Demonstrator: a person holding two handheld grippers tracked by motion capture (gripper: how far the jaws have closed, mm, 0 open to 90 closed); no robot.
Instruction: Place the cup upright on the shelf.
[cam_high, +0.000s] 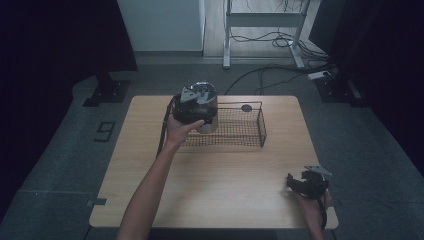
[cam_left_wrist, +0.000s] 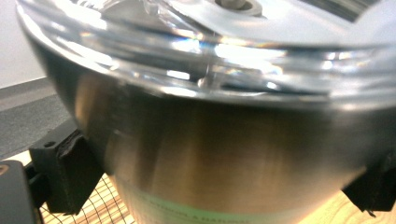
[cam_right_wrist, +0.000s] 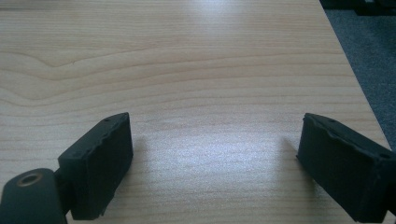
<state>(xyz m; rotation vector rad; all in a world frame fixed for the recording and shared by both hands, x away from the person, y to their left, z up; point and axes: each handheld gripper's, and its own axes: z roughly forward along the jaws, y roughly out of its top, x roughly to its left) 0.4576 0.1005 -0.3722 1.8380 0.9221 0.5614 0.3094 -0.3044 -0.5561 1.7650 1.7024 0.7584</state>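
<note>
Nearest the lens, the steel pot sits between the two black jaws of the left gripper, its glass lid on top with a knob at the centre. Both pads press against the pot's curved wall below the rim, so the left gripper is clamped on the pot. From the high view, the left gripper holds the pot at the near-left corner of the wire basket, which stands on the far half of the worktop. Whether the pot's base is still above the basket's floor or already on it, I cannot tell. A small dark round thing lies at the basket's far side.

The right gripper rests near the worktop's near-right corner, well apart from the basket; its jaws stand wide with nothing between them, bare wood showing in the gap.

The step looks like setting the pot into the basket. To do it well, keep the pot upright so the loose lid does not slide, and bring it over the wire edge rather than against it. Lower it straight down, clear of the small round thing. The grip on a smooth curved wall may slip, so release only once the base rests flat on the mesh.
</note>
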